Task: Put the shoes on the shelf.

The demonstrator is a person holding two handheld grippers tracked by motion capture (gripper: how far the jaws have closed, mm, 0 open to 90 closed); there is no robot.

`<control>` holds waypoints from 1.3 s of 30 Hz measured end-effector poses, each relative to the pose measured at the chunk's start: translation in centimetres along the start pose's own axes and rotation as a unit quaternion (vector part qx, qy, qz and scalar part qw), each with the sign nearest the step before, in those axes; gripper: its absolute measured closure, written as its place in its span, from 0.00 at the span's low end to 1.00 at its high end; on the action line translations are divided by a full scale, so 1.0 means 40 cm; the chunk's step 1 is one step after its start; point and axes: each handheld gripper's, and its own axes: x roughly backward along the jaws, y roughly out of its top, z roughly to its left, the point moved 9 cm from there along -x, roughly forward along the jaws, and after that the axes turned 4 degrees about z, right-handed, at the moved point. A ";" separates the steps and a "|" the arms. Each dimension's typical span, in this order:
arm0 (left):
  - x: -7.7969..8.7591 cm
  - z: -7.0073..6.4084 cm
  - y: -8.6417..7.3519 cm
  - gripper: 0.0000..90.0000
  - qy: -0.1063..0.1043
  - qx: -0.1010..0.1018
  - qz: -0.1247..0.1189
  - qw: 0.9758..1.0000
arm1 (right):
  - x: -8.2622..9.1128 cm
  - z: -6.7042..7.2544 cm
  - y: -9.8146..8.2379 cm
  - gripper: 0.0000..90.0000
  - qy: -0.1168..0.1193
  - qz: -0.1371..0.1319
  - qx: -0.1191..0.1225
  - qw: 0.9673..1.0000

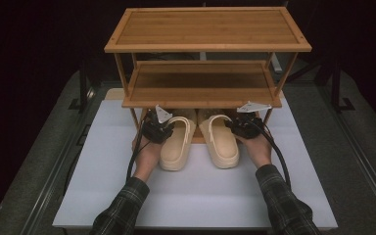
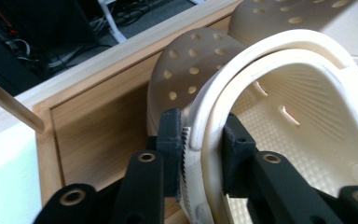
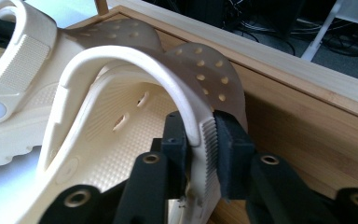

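High view: left gripper (image 1: pixel 162 125) and right gripper (image 1: pixel 240 122) sit at the foot of a wooden rack (image 1: pixel 207 30), each at the outer side of one cream clog. Left clog (image 1: pixel 177 142) lies just inboard of the left gripper, right clog (image 1: pixel 219 139) just inboard of the right one; the two clogs are side by side, toes under the rack's lowest shelf, heels toward the person on the white mat (image 1: pixel 196 196). Hands in plaid sleeves (image 1: pixel 122 208) hold both tools.

Left gripper view: jaws straddle the left clog's (image 2: pixel 279 116) side wall and strap, one pad outside, one inside the shoe. Toothed outer pad (image 2: pixel 170 140) lies against the wall; inner pad very close, can't tell if it still presses. Rack base board (image 2: pixel 98 121) is just left of the jaws.

Right gripper view: same setup on the right clog (image 3: pixel 121 121), w/ ribbed pad (image 3: pixel 212 144) against the outer wall and the other pad inside. Grip looks light. Rack board (image 3: pixel 307 126) just right of the jaws; other clog (image 3: pixel 18 70) far left.
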 end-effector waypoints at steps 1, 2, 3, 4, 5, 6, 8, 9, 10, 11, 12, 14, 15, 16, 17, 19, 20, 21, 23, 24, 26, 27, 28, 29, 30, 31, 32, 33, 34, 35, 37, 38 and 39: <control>0.000 0.000 0.000 0.78 0.000 0.000 0.000 1.000 | 0.000 0.000 0.000 0.80 0.000 0.000 0.000 1.000; 0.002 -0.001 -0.001 0.78 -0.010 0.005 0.000 1.000 | 0.001 0.001 0.000 0.76 0.003 -0.001 -0.006 1.000; 0.008 -0.001 -0.001 0.73 -0.019 0.010 -0.002 1.000 | 0.008 0.002 0.001 0.68 0.005 -0.002 -0.009 1.000; 0.008 -0.001 -0.001 0.70 -0.019 0.010 -0.002 1.000 | 0.008 0.002 0.001 0.68 0.005 -0.002 -0.009 1.000; 0.021 -0.002 0.000 0.66 -0.028 0.014 -0.006 0.999 | 0.017 0.008 0.003 0.60 0.011 -0.001 -0.009 1.000; 0.030 -0.001 0.000 0.63 -0.031 0.014 -0.007 0.999 | 0.021 0.011 0.003 0.57 0.014 -0.001 -0.009 1.000; 0.049 -0.002 0.000 0.55 -0.044 0.018 -0.012 0.999 | 0.035 0.017 0.002 0.50 0.024 0.001 -0.009 1.000; 0.058 -0.002 -0.002 0.52 -0.051 0.019 -0.012 0.998 | 0.043 0.021 0.001 0.47 0.031 0.001 -0.014 0.999; 0.058 -0.002 -0.002 0.48 -0.051 0.019 -0.012 0.998 | 0.051 0.025 0.001 0.44 0.037 0.001 -0.017 0.999; 0.078 -0.005 -0.005 0.45 -0.067 0.021 -0.016 0.997 | 0.063 0.030 0.000 0.43 0.045 0.001 -0.022 0.999; 0.078 -0.005 -0.005 0.43 -0.067 0.021 -0.016 0.997 | 0.063 0.030 0.000 0.43 0.045 0.001 -0.022 0.999; 0.098 -0.010 -0.012 0.40 -0.083 0.020 -0.018 0.996 | 0.079 0.040 -0.004 0.38 0.058 -0.002 -0.018 0.998; 0.112 -0.014 -0.021 0.36 -0.095 0.020 -0.017 0.995 | 0.098 0.049 -0.013 0.37 0.045 -0.014 -0.006 0.999; 0.112 -0.014 -0.021 0.34 -0.095 0.020 -0.017 0.995 | 0.098 0.049 -0.013 0.37 0.045 -0.014 -0.006 0.999; 0.129 -0.022 -0.037 0.31 -0.116 0.023 -0.013 0.993 | 0.112 0.057 -0.027 0.33 0.052 -0.015 -0.003 0.999; 0.135 -0.027 -0.045 0.28 -0.121 0.021 -0.011 0.992 | 0.124 0.061 -0.047 0.28 0.056 -0.010 -0.008 0.998; 0.141 -0.031 -0.054 0.28 -0.124 0.018 -0.007 0.992 | 0.124 0.061 -0.047 0.28 0.056 -0.010 -0.008 0.998; 0.150 -0.037 -0.070 0.23 -0.126 0.005 -0.004 0.992 | 0.134 0.063 -0.070 0.23 0.054 -0.005 -0.010 0.998; 0.159 -0.046 -0.091 0.20 -0.129 0.002 0.001 0.992 | 0.142 0.063 -0.097 0.20 0.055 0.001 -0.016 0.998; 0.164 -0.051 -0.101 0.18 -0.134 0.003 0.001 0.991 | 0.146 0.065 -0.108 0.19 0.059 0.004 -0.016 0.998; 0.168 -0.054 -0.111 0.16 -0.138 0.003 0.002 0.990 | 0.154 0.070 -0.133 0.15 0.068 0.012 -0.017 0.997; 0.179 -0.062 -0.132 0.14 -0.148 0.007 0.004 0.989 | 0.159 0.075 -0.148 0.12 0.076 0.017 -0.017 0.997; 0.179 -0.062 -0.132 0.10 -0.148 0.007 0.004 0.989 | 0.159 0.075 -0.148 0.12 0.076 0.017 -0.017 0.997; 0.188 -0.071 -0.152 0.09 -0.152 0.005 0.005 0.988 | 0.165 0.082 -0.171 0.07 0.090 0.024 -0.018 0.996; 0.188 -0.071 -0.152 0.06 -0.152 0.005 0.005 0.988 | 0.165 0.082 -0.171 0.07 0.090 0.024 -0.018 0.996; 0.191 -0.079 -0.172 0.02 -0.155 0.003 0.011 0.988 | 0.167 0.087 -0.191 0.03 0.095 0.023 -0.018 0.995; 0.192 -0.084 -0.180 0.02 -0.160 0.004 0.012 0.987 | 0.167 0.088 -0.198 0.03 0.098 0.022 -0.018 0.995; 0.192 -0.088 -0.189 0.01 -0.163 0.003 0.013 0.986 | 0.166 0.091 -0.207 0.02 0.102 0.022 -0.018 0.994; 0.192 -0.088 -0.189 0.00 -0.163 0.003 0.013 0.986 | 0.164 0.094 -0.214 0.02 0.106 0.022 -0.017 0.994; 0.190 -0.097 -0.204 0.00 -0.173 0.001 0.017 0.985 | 0.161 0.097 -0.221 0.02 0.111 0.023 -0.017 0.993; 0.181 -0.105 -0.217 0.00 -0.175 -0.007 0.022 0.984 | 0.152 0.102 -0.226 0.02 0.115 0.026 -0.011 0.993; 0.181 -0.105 -0.217 0.00 -0.175 -0.007 0.022 0.984 | 0.152 0.102 -0.226 0.02 0.115 0.026 -0.011 0.993; 0.168 -0.111 -0.226 0.00 -0.174 -0.015 0.029 0.984 | 0.140 0.107 -0.230 0.01 0.117 0.030 -0.007 0.993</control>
